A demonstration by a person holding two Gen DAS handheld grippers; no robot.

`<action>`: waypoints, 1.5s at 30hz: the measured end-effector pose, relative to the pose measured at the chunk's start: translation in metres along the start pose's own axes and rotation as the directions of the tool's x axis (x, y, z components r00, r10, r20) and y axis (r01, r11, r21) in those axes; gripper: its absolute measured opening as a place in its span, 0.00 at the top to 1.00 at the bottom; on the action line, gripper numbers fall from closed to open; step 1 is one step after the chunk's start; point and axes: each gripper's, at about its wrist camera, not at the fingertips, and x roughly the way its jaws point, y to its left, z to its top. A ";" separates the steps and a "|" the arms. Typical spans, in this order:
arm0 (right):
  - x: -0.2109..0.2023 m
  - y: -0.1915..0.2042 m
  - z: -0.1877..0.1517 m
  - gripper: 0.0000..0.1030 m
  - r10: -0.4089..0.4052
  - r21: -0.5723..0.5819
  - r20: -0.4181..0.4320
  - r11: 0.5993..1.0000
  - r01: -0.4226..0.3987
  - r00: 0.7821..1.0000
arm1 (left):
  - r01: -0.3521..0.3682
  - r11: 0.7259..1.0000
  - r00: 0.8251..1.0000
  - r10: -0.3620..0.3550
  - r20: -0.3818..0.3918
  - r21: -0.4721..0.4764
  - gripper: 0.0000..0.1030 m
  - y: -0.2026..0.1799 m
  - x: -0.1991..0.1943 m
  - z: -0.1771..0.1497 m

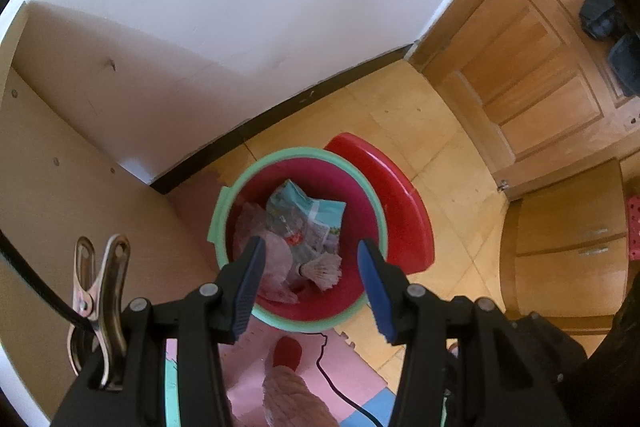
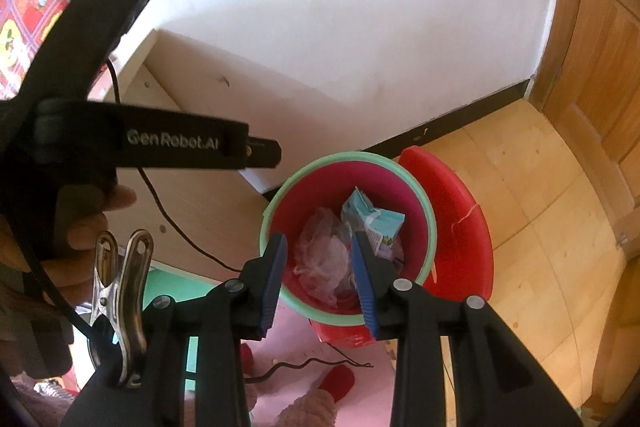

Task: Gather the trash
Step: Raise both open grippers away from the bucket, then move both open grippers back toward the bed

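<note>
Below, both claws hang over the bin (image 1: 298,247), a red tub with a green rim standing on the tiled floor (image 1: 420,131) near the wall. Left claw (image 1: 312,279): jaws part open, nothing between them. Right claw (image 2: 320,275): jaws part open, narrower, nothing gripped. Trash lies inside the bin: a pale blue carton (image 2: 374,223), a crumpled clear bag (image 2: 324,259) and a shuttlecock (image 1: 320,269). A red lid (image 1: 396,203) leans against the bin's right side.
</note>
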 end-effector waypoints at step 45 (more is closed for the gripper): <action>-0.205 0.138 -0.060 0.67 -0.006 -0.038 0.331 0.999 0.020 0.944 | 0.057 0.996 0.974 -0.069 0.214 0.061 0.51 0.052 -0.258 -0.166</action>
